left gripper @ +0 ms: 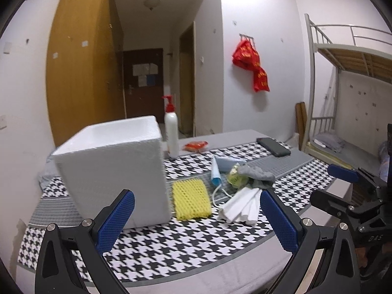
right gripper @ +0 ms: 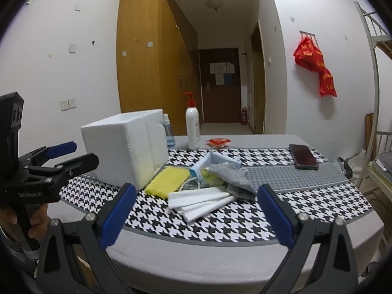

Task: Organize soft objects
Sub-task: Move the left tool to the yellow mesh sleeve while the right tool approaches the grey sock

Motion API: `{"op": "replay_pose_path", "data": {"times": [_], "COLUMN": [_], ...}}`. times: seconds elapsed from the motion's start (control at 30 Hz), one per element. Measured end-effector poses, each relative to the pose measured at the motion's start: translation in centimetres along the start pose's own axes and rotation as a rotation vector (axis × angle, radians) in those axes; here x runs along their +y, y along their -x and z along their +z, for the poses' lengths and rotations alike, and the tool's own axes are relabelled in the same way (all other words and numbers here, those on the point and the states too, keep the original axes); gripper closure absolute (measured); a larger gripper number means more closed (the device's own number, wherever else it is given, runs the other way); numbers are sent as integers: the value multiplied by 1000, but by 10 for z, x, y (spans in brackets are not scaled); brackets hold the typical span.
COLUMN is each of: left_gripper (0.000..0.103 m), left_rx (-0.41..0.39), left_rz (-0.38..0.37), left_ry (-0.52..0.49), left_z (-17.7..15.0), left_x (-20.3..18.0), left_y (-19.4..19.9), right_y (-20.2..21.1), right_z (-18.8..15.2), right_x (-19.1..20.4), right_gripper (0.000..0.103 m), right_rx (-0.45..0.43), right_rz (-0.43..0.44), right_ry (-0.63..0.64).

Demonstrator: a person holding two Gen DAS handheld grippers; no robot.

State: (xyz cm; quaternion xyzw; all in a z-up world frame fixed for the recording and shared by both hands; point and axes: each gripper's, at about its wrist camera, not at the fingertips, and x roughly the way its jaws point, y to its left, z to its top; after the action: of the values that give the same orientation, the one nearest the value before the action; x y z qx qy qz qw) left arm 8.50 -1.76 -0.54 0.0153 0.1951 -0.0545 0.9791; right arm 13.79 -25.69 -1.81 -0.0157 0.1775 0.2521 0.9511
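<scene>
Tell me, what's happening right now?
Left gripper open, empty. Right gripper open, empty. Soft pile untouched beside foam box. Nothing blocking.

White walls (right gripper: 80,19), scuffed, with switch plates (right gripper: 68,103) on the left wall. Tall wooden wardrobe (right gripper: 142,49) flanks a corridor ending in a dark brown door (right gripper: 220,85) with papers (right gripper: 221,69) stuck to it. Dome ceiling lamp (right gripper: 215,4) in the corridor. Small red fire extinguisher (right gripper: 244,116) on the floor beside the door. Red bag (right gripper: 316,63) hangs from a wall hook rack. Metal bunk bed (left gripper: 343,56) at right, slatted upper base. Table (right gripper: 257,138) near the frame's centre under a houndstooth cloth (right gripper: 318,208).
</scene>
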Motion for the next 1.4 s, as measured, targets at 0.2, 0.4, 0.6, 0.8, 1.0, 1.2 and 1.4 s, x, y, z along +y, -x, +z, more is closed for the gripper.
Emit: {"op": "replay_pose_path", "data": {"times": [0.2,0.4,0.6,0.8,1.0,1.2,1.4], "left_gripper": [1,1,1,6,6,9,10], "left_rx": [70,119,150,178,201,252,282], "left_rz": [-20,-16,14,32,91,164,202], "left_ry": [-14,-23,-1,-3,-17,-8,21], "left_z": [1,0,8,14,16,15,15], "left_x": [-10,-22,-27,-32,-37,-34,-22], "left_y": [-26,-53,-78,-97,-118,-144,-161], "right_y": [-9,-19,-33,-39,-50,-65,-75], "right_z": [1,-6,-4,3,5,5,10], "right_x": [-13,-23,-39,-56,-66,-76,-78], "right_gripper": [3,3,3,3,3,3,3], "right_rx": [31,66,105,104,123,158,165], "right_rz": [-11,-10,-20,-19,-12,-14,6], "right_ry": [-21,-42,-72,-92,-101,-98,-86]}}
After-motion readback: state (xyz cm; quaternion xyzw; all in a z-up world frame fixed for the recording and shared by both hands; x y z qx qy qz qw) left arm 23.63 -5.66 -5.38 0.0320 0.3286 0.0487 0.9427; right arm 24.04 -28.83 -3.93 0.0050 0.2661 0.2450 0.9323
